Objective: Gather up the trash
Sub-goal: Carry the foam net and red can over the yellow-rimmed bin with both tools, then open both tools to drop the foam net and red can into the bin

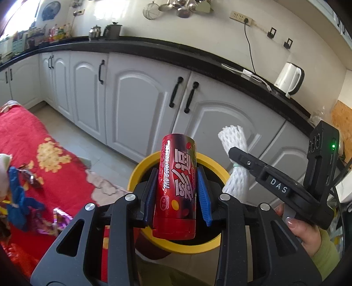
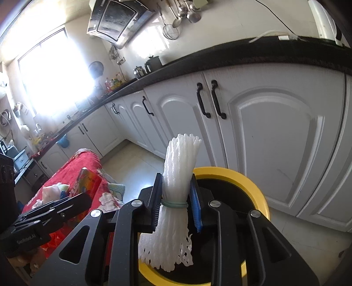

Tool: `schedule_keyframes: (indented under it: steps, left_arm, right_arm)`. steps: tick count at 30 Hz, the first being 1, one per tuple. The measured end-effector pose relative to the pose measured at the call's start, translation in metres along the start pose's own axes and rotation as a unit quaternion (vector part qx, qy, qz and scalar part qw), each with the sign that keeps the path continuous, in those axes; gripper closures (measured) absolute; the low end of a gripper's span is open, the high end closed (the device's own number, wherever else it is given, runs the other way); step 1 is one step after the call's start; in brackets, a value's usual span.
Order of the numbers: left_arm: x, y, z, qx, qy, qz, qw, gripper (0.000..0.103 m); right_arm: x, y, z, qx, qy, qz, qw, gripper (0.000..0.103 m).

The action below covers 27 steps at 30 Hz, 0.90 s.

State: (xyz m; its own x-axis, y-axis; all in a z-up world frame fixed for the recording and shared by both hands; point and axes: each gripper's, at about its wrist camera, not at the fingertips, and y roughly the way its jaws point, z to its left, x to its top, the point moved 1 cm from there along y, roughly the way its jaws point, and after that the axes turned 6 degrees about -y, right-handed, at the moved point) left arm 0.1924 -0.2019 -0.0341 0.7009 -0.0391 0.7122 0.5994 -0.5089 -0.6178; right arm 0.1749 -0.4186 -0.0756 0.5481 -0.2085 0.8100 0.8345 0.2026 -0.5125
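Both tongs loaded above the yellow-rimmed bin.

Left tongs (image 1: 177, 193): clamped on a red cylindrical snack can (image 1: 177, 187), long axis running along the fingers, far end tilted slightly right, held over the yellow-rimmed bin (image 1: 176, 246). Right tongs (image 2: 176, 202): clamped on a white foam net bundle (image 2: 177, 193) tied with a pale green band, long axis upright along the fingers, frayed end hanging over the bin. Left view alone shows the person's hand (image 1: 308, 228) holding the right tool, and wrappers (image 1: 55, 222) on the red-clothed table (image 1: 28, 136). Right view alone shows the range hood (image 2: 116, 19) and window (image 2: 52, 72).
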Motion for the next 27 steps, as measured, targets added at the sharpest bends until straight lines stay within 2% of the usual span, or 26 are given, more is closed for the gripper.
schedule_keyframes:
  steps: [10, 11, 15, 17, 19, 21, 24, 27]
  left_arm:
    - [-0.007, 0.038, -0.005, -0.006, -0.003, 0.03, 0.9995, 0.076]
    - [-0.008, 0.042, -0.005, -0.006, -0.002, 0.032, 0.9995, 0.076]
    - [-0.01, 0.05, -0.004, -0.009, -0.007, 0.038, 0.9992, 0.076]
    - [-0.011, 0.053, -0.001, -0.012, -0.018, 0.039, 0.999, 0.066]
    - [-0.012, 0.053, 0.003, -0.009, -0.028, 0.039, 0.9988, 0.047]
    - [-0.014, 0.051, 0.007, -0.004, -0.033, 0.037, 0.9988, 0.04]
    - [-0.015, 0.044, 0.012, 0.011, -0.034, 0.025, 0.999, 0.022]
    - [-0.014, 0.03, 0.018, 0.026, -0.035, 0.009, 0.999, 0.011]
  right_arm:
    - [-0.008, 0.009, -0.022, -0.009, 0.032, 0.014, 0.999, 0.078]
    - [-0.009, 0.009, -0.024, -0.01, 0.035, 0.015, 0.999, 0.075]
    - [-0.01, 0.008, -0.031, -0.016, 0.049, 0.013, 0.999, 0.052]
    - [-0.011, 0.008, -0.034, -0.017, 0.057, 0.013, 0.998, 0.052]
    - [-0.011, 0.008, -0.035, -0.019, 0.059, 0.015, 0.998, 0.052]
    - [-0.011, 0.008, -0.034, -0.019, 0.062, 0.016, 0.998, 0.051]
    - [-0.01, 0.006, -0.03, -0.021, 0.055, 0.014, 0.998, 0.048]
    - [-0.007, 0.003, -0.021, -0.019, 0.04, 0.009, 0.999, 0.044]
